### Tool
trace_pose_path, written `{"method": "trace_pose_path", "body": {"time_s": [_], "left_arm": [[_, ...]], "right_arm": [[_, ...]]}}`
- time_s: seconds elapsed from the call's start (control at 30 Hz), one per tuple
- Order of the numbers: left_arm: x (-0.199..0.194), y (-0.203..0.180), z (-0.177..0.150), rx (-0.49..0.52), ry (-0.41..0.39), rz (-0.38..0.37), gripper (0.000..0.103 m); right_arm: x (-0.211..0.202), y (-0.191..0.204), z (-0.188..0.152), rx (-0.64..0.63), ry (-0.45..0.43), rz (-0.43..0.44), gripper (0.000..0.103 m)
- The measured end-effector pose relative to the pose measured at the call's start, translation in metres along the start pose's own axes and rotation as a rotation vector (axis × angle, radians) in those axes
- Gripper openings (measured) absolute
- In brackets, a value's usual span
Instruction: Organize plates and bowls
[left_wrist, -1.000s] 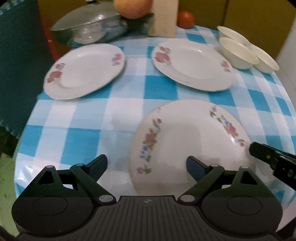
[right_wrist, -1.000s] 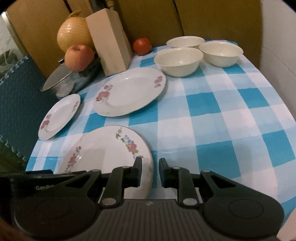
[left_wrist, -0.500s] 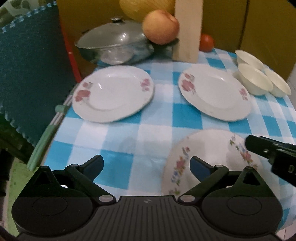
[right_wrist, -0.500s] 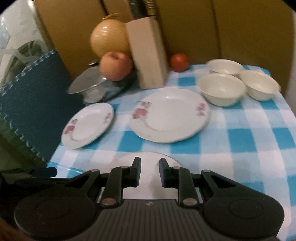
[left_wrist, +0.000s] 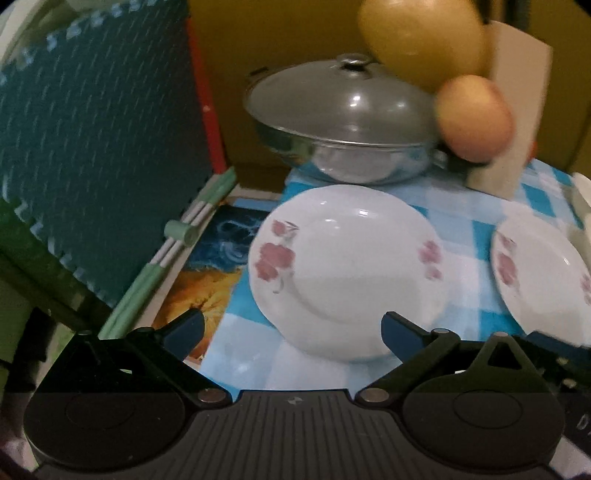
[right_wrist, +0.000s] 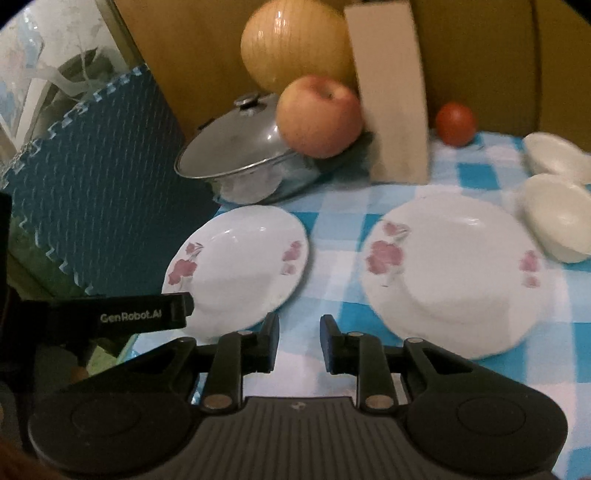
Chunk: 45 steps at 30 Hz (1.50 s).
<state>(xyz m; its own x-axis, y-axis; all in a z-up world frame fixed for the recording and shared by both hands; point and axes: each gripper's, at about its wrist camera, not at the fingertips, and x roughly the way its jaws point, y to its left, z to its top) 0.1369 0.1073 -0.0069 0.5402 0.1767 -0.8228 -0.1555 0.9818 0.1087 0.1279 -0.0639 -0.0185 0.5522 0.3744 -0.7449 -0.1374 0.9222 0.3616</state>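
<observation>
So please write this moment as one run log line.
left gripper: open, facing small plate | right gripper: open, empty | large plate: on table

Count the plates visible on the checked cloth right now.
2: a smaller plate at the table's left edge below the lidded pot, and a larger plate right of it beside the bowls. More may lie below the frame.
</observation>
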Motion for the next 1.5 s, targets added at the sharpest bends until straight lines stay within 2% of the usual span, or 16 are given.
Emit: {"method": "trace_pose_path", "body": {"time_s": [0.23,0.47,0.6,0.77,0.93,1.17,1.2,1.4,1.5], "left_arm": [[0.029,0.016,0.016,-0.049,0.030,-0.044,0.101],[0.054,0.024,0.029,-0.052,0.026,-0.094,0.101],[0.070,0.025,0.036,-0.059,0.045,-0.144,0.100],[0.083,0.028,0.048,-0.059,0.040,-0.163,0.100],[0.098,0.030,0.052,-0.079,0.097,-0.241,0.098],[0.100,0.029,0.054,-0.077,0.095,-0.241,0.095],[0.098,0.027,0.054,-0.063,0.089,-0.233,0.094],[0.087,0.021,0.044,-0.009,0.065,-0.203,0.092],[0.077,0.019,0.034,0.011,0.079,-0.221,0.092]], "right_arm": [[0.043,0.005,0.010,0.066,0.061,0.006,0.024],[0.058,0.001,0.017,0.091,0.060,-0.016,0.024],[0.067,-0.001,0.020,0.105,0.063,-0.005,0.029],[0.072,-0.001,0.023,0.106,0.054,0.002,0.029],[0.077,-0.004,0.028,0.136,0.058,0.027,0.029],[0.080,0.001,0.029,0.084,0.055,0.026,0.029],[0.079,0.002,0.028,0.076,0.058,0.026,0.025],[0.067,-0.001,0.015,0.078,0.076,0.050,0.025],[0.056,-0.006,0.004,0.074,0.089,0.050,0.025]]}}
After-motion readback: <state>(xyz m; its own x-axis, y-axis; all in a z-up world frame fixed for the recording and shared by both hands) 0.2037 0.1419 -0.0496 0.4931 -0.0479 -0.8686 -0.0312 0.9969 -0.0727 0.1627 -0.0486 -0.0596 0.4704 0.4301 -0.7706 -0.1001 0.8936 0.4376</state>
